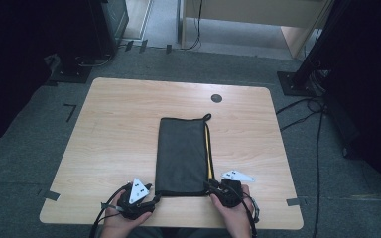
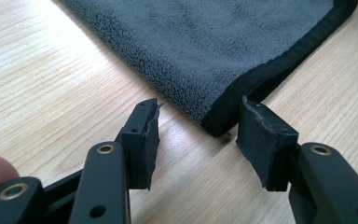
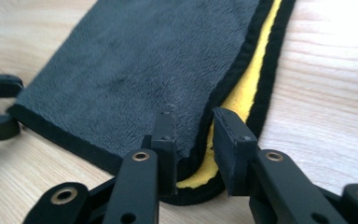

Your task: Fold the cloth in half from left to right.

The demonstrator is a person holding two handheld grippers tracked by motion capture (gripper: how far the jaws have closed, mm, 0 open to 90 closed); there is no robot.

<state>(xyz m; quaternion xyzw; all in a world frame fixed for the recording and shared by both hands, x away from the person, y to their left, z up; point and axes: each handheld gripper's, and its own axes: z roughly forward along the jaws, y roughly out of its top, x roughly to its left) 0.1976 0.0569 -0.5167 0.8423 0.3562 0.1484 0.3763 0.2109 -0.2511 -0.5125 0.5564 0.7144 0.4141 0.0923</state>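
While we held our left gripper (image 2: pixel 198 128) low over the table (image 1: pixel 119 129), its jaws stood apart with nothing pinched between them. One pad rested near the near left corner of the folded towel (image 2: pixel 200 46), just touching or almost touching the black hem there, and the other pad hung over bare wood beside that corner. From above, that gripper (image 1: pixel 151 198) sat at the towel's (image 1: pixel 182 153) near left corner, gripped in our left hand (image 1: pixel 121 218).

Our right gripper (image 3: pixel 193 140) had its jaws set narrow, straddling the towel's (image 3: pixel 135 65) near right corner. The inner pad lay on the grey top layer and the outer pad stood over the yellow underside (image 3: pixel 247 84), with the black hem between them. We could not tell whether the pads truly pressed the cloth. In the high view this gripper (image 1: pixel 213 187) met the towel at its near right corner, held by our right hand (image 1: pixel 235 208).

Folded into a long dark rectangle, the towel lay flat in the middle of the table, running away from us. A yellow strip (image 1: pixel 209 148) showed along its right edge, and a small loop (image 1: pixel 207 117) stuck out at the far right corner. Beyond it, a round dark disc (image 1: pixel 217 98) sat near the table's far edge.
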